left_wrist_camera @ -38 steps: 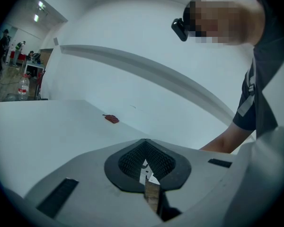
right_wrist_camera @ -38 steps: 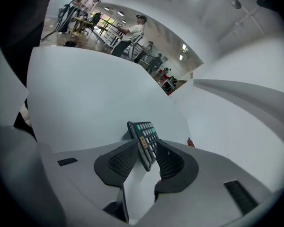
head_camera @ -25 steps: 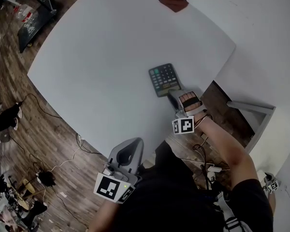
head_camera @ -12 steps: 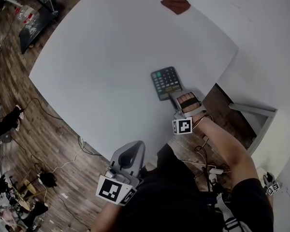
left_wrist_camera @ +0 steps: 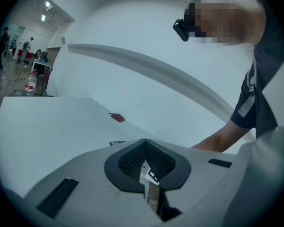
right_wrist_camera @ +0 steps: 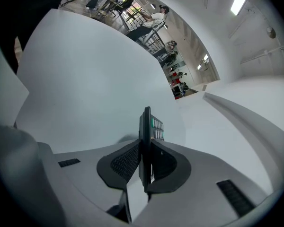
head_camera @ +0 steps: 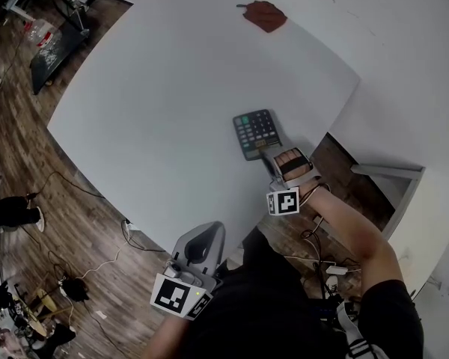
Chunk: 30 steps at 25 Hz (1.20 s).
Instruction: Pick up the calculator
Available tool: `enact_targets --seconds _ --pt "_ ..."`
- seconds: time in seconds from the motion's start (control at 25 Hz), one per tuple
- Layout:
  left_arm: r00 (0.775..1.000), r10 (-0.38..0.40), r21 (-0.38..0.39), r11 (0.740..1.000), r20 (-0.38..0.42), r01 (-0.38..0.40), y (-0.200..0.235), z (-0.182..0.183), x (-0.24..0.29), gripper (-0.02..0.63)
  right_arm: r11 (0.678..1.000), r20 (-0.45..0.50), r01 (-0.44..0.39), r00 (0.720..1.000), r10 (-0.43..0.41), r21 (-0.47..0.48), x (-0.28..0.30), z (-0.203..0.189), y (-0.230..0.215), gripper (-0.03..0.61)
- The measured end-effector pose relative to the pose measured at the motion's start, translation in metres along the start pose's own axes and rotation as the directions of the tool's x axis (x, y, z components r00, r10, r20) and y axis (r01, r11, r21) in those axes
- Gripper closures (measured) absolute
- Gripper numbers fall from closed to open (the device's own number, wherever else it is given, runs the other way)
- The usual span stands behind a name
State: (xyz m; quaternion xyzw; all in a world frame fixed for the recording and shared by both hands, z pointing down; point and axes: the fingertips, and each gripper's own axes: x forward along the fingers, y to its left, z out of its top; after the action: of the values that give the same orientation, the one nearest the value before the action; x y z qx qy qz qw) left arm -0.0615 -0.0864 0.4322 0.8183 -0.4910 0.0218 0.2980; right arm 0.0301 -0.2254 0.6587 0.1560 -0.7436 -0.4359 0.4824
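The calculator (head_camera: 256, 132) lies face up over the near right part of the white table (head_camera: 157, 103), keys showing, close to the table's right edge; the right gripper (head_camera: 274, 152) has it by its near end, the jaws closed narrow on the thin body. In the right gripper view the calculator (right_wrist_camera: 145, 122) stands edge-on between the two dark pads (right_wrist_camera: 125, 162), the right gripper (right_wrist_camera: 145, 167) clamping both of its flat faces, the green and grey keys turned to the right; a faint shadow sits on the table (right_wrist_camera: 85, 93) just left of it, though whether the calculator is clear of the surface cannot be told. The left gripper (head_camera: 200, 238) hangs off the near edge of the table, over the wooden floor (head_camera: 75, 223), well apart from the calculator; in its own view the left gripper (left_wrist_camera: 146, 168) has its jaws pressed together with nothing between them. A small red-brown object (head_camera: 265, 14) rests at the far end of the table, well away from both grippers; the left gripper view shows it too (left_wrist_camera: 117, 117), beyond the jaws.
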Motion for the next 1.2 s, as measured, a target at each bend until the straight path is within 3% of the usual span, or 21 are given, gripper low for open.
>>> enact_targets --seconds 0.48,1.2 --pt "0.996 -0.066 0.078 0.995 0.056 0.062 -0.009 0.012 -0.023 0.609 0.973 0.032 0.161 0.985 -0.168 0.165 -0.093 0.069 -0.083 0.520" --pt "0.975 -0.107 0.196 0.978 0.197 0.068 -0.014 0.045 -0.093 0.609 0.901 0.007 0.365 0.926 -0.377 0.237 -0.237 0.176 -0.141 0.520"
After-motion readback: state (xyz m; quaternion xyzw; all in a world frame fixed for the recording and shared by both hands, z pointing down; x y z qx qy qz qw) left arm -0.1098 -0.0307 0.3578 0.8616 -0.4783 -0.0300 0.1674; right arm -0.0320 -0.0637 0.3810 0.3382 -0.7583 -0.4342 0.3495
